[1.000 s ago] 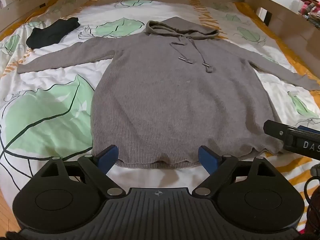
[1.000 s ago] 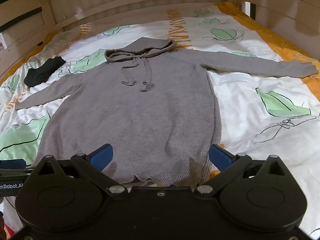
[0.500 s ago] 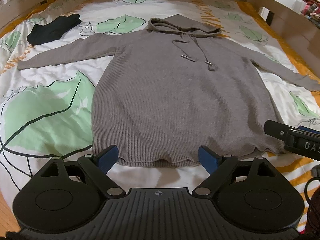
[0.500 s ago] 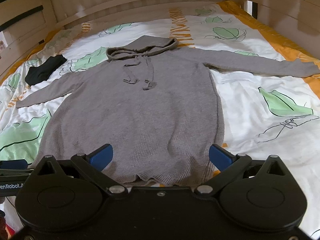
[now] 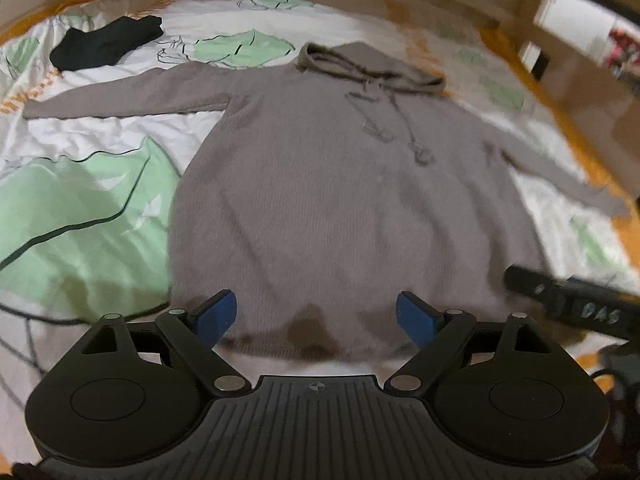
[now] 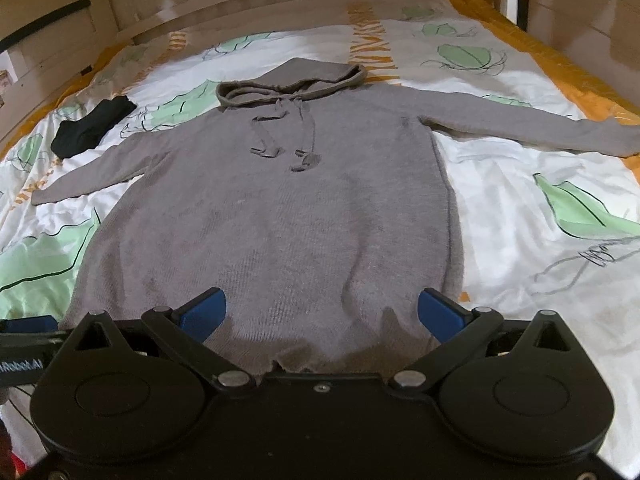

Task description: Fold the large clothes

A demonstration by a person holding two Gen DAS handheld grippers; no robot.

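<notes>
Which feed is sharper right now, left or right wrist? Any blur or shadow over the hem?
Left wrist view: motion-blurred, the grey hooded sweater smeared, its knit ribs lost. Right wrist view: sharp, the drawstrings crisp. Both views: fisheye bends the bed frame, and dark gripper shadows fall on the hem.

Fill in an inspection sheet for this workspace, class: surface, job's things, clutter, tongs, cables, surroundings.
Surface: bed sheet, white with green leaf print, wrinkled.
Job's things: grey hooded sweater flat, face up, sleeves spread, not yet folded.
Clutter: black garment beyond the sweater's left sleeve.
Tongs: left tongs and right tongs open, empty, near the hem.
Cables: dark cable at the left view's right edge.
Surroundings: wooden bed frame.
</notes>
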